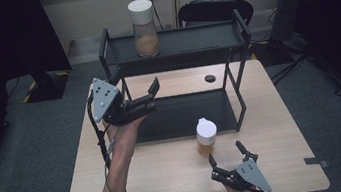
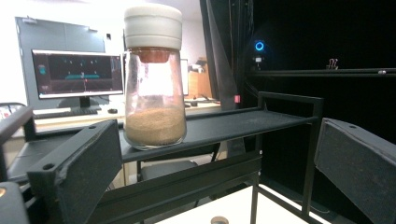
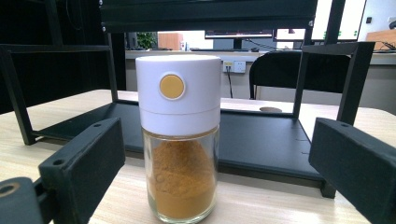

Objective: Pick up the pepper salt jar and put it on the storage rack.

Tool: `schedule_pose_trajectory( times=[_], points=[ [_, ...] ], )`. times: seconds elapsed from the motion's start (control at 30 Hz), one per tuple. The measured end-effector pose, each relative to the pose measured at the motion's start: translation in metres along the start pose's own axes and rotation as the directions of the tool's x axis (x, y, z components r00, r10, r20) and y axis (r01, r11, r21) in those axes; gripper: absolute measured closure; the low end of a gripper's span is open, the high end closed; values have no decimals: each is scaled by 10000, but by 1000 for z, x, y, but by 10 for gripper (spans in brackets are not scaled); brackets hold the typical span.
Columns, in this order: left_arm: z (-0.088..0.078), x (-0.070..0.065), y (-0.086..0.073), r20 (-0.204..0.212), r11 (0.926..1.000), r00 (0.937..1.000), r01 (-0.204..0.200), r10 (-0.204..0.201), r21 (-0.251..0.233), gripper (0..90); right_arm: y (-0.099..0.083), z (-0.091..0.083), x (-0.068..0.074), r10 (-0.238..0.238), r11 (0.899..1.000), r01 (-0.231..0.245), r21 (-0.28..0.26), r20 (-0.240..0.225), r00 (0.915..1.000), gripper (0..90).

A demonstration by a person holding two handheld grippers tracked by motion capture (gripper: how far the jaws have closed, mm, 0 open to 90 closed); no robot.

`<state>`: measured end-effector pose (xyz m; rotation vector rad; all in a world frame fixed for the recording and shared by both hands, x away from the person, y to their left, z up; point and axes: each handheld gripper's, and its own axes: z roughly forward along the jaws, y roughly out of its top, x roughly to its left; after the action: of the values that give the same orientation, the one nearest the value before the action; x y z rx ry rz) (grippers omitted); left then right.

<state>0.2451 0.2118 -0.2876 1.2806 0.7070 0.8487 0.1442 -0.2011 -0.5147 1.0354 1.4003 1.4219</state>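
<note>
Left claw wide open, holding nothing, raised above the counter's left side and aimed at the clear glass jar with white lid and pale tan powder, which stands on the top shelf of the black metal two-tier rack. In the left gripper view that jar sits upright between the spread jaws, well apart from them. Right claw also wide open, empty, low near the front edge, just behind the smaller glass jar with white cap and orange-brown powder; no contact. This jar stands upright on the light wooden counter, in front of the rack's lower shelf. Grey carpet floor, black chair behind the rack, wall socket on the far wall.
</note>
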Motion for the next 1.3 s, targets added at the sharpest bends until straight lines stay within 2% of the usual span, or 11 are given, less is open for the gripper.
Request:
schedule_pose_trajectory(
  times=[0.07, 0.23, 0.4, 0.5, 0.73, 1.0, 1.1, 1.2, 1.27, 1.3],
  points=[
    [-5, 1, -4, 72, 10000, 9999, 88, -88, 12, 2, 0, 0, 0, -1, 10000, 1, -1, 0, 10000, 22],
    [-19, -4, -21, -136, 9998, 9997, -189, 189, -27, 2, 0, 0, 0, -3, 10000, 3, -2, -2, 10000, 23],
    [-29, -6, -39, -150, 9999, 9999, 77, -76, 112, 0, 0, 0, 0, 2, 10000, -2, -2, -2, 10000, 22],
    [-34, -11, -51, -295, 9999, 9996, -16, 20, 137, 0, 0, 0, 0, 1, 10000, -1, -1, -1, 10000, 23],
    [-45, -16, -70, -358, 9995, 9993, 133, -123, 284, 0, 0, 0, 0, 1, 10000, -1, -2, -3, 10000, 23],
    [-59, -18, -97, -661, 9987, 9973, 342, -317, 383, 0, 0, 0, 0, 1, 10000, -1, 1, -3, 10000, 23],
    [-64, -19, -107, -864, 9971, 9947, 593, -551, 474, 0, 0, 0, 0, -4, 10000, 4, 0, -1, 10000, 23],
    [-66, -22, -117, -1037, 9976, 9942, 342, -278, 609, 0, 0, 0, 0, 1, 10000, -1, 0, -1, 10000, 23],
    [-68, -24, -126, -1116, 9977, 9935, 289, -219, 610, 0, 0, 0, 0, 1, 10000, -1, 0, -2, 10000, 23],
    [-68, -24, -129, -1123, 9967, 9935, 298, -211, 762, 0, 0, 0, 0, 1, 10000, -1, 0, -1, 10000, 23]
  ],
)
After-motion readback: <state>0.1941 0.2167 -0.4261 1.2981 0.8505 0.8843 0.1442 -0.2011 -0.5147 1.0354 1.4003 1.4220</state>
